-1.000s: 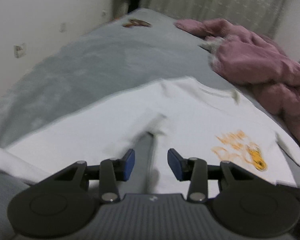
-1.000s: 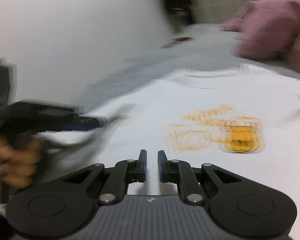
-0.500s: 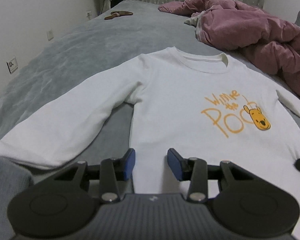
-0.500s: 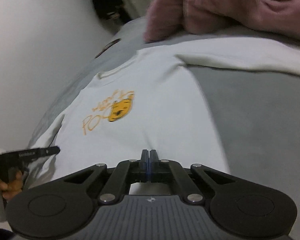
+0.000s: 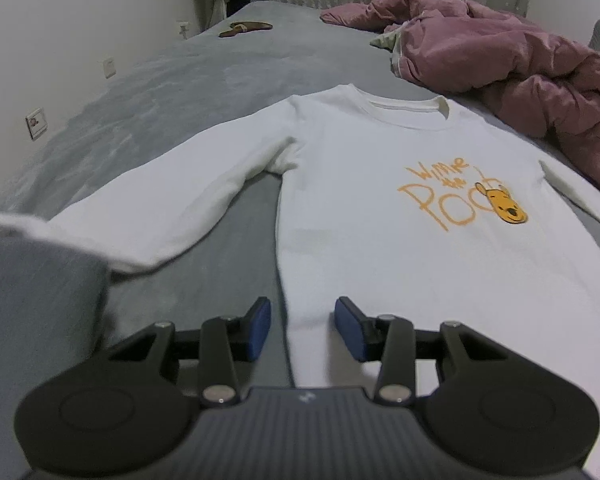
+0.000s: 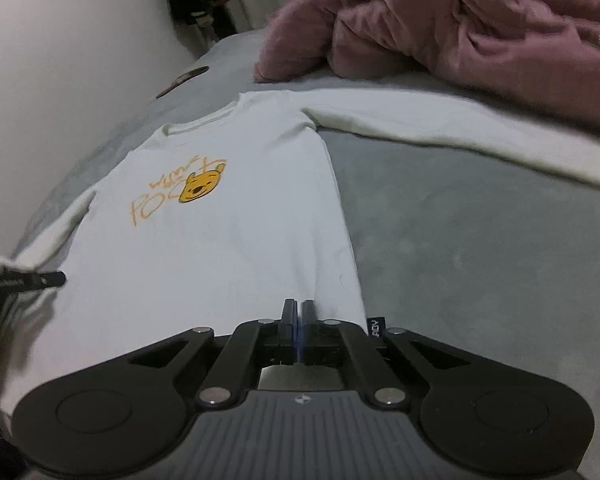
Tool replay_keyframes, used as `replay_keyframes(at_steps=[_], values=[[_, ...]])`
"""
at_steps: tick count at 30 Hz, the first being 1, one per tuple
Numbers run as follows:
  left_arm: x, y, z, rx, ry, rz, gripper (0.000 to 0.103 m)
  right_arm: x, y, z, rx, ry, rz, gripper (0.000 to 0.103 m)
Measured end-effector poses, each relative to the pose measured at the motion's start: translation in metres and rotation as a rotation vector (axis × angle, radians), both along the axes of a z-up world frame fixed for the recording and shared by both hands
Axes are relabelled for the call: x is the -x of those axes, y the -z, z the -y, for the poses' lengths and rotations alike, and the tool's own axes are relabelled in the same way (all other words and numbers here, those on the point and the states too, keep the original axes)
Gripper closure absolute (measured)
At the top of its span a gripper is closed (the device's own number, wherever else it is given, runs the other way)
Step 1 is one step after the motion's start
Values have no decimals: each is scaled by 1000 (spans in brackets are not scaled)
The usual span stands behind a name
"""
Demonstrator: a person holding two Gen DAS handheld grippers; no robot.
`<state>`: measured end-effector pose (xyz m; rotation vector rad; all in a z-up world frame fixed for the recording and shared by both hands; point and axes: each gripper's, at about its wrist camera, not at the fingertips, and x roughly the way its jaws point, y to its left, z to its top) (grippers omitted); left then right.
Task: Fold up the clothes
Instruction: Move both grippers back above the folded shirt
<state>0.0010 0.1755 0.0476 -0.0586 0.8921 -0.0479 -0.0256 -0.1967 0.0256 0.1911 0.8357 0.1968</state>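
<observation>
A white long-sleeved sweatshirt (image 5: 380, 208) is spread flat, front side up, over the middle of the left wrist frame, its ribbed round collar toward the top and its hem at the bottom edge. An orange handwritten print with a yellow bear face (image 5: 504, 208) is seen on the chest, right of centre. One sleeve is stretched toward the lower left of that frame, its cuff blurred. In the right wrist frame the sweatshirt (image 6: 220, 232) fills the centre left, and the other sleeve is laid toward the right edge.
</observation>
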Motion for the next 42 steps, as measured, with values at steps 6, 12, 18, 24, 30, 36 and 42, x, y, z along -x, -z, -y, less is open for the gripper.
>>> replay_keyframes(at_steps=[6, 12, 18, 24, 30, 36, 42], values=[[53, -10, -13, 48, -31, 25, 72, 20, -11, 12, 0, 27, 20, 72], [90, -8, -19, 67, -39, 29, 73, 39, -10, 30, -66, 72, -21, 73], [112, -4, -19, 114, -39, 25, 73, 61, -8, 47, -125, 123, -63, 73], [120, 0, -6, 83, -29, 34, 66, 75, 0, 53, -189, 129, -89, 74], [122, 4, 8, -7, -33, 49, 87, 78, 2, 56, -191, 161, -89, 90], [129, 0, 14, -37, -54, 54, 96, 87, -6, 56, -179, 175, -44, 94], [134, -8, 9, -7, -55, 47, 96, 97, -20, 55, -161, 163, -13, 95]])
